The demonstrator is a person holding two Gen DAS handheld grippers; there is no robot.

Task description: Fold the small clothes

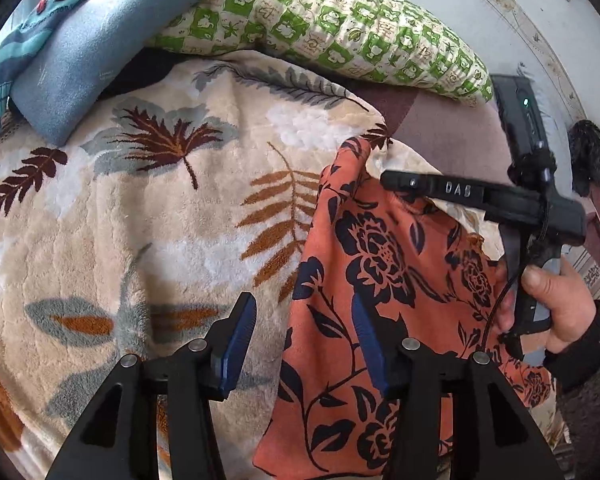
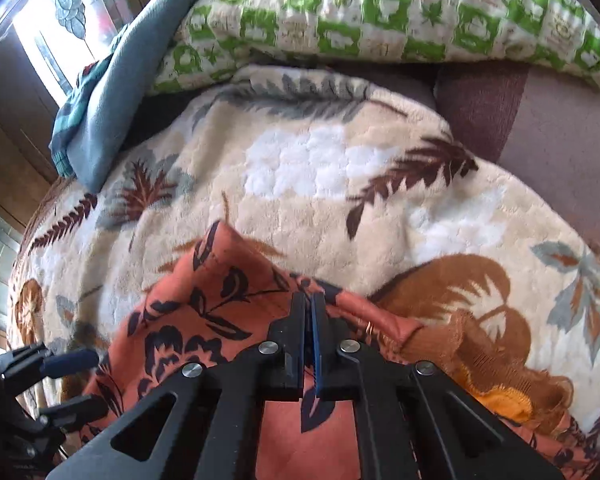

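Left wrist view has the left hand-held gripper (image 1: 304, 336) spread wide with nothing between its blue pads (image 1: 240, 344), sitting low over the edge of the orange floral garment (image 1: 380, 280). That garment lies on a cream leaf-print fleece blanket (image 1: 140, 220) covering the bed, off toward the right side. Over there the right hand-held gripper (image 1: 392, 180) reaches in sideways at the garment's top edge, with the person's right hand (image 1: 556, 304) wrapped around its handle.

From the right wrist view, the right hand-held gripper (image 2: 309, 300) is pinched tight on the garment's upper hem (image 2: 228, 280), and the cloth bunches up around the fingers. Further back there's a green-and-white checked pillow (image 2: 380, 12) and a folded blue-grey cloth (image 2: 112, 92) lying on a teal knit piece (image 2: 70, 120), well apart from the garment.
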